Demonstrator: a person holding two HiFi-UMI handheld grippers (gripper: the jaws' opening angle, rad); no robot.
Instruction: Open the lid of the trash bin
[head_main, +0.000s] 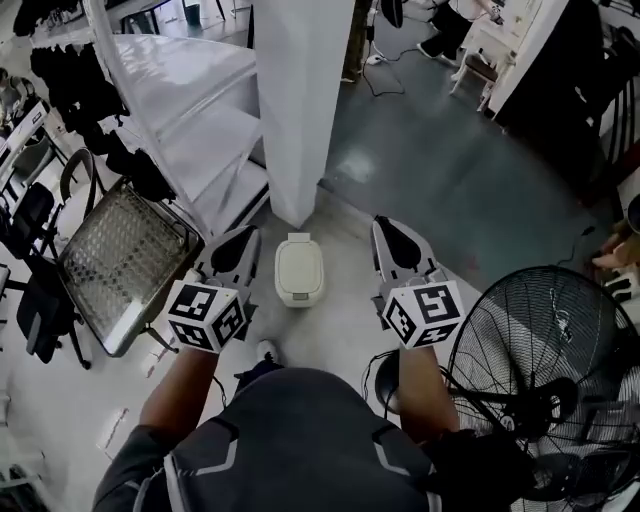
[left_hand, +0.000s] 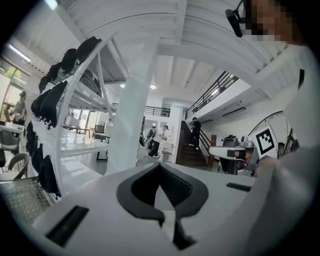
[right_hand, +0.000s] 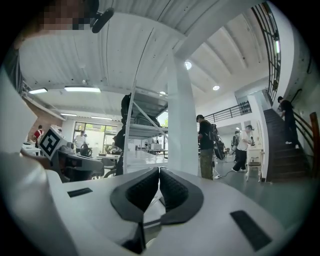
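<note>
The bin (head_main: 299, 268) sits on the floor just ahead of you, near the foot of the pillar (head_main: 300, 100); its lid (head_main: 299, 258) lies flat and shut, so the task has not begun as far as the pictures show; all of the opening is left to do.

Your left gripper (head_main: 240, 245) hangs beside the bin on its left, and your right gripper (head_main: 390, 232) on its right, a little farther off; neither touches it. In each gripper view the jaws meet at their tips with nothing between them; both are closed and empty. Neither gripper view shows the bin at all; both look out level across the hall, so the jaws seem to point over it, not at it.

Further out, a mesh tray (head_main: 120, 258) leans at your left and a fan (head_main: 545, 370) stands close at your right.

By my reading, you need to tip one gripper down towards the lid and find its front edge; whether it lifts or presses open, I cannot tell from here.
</note>
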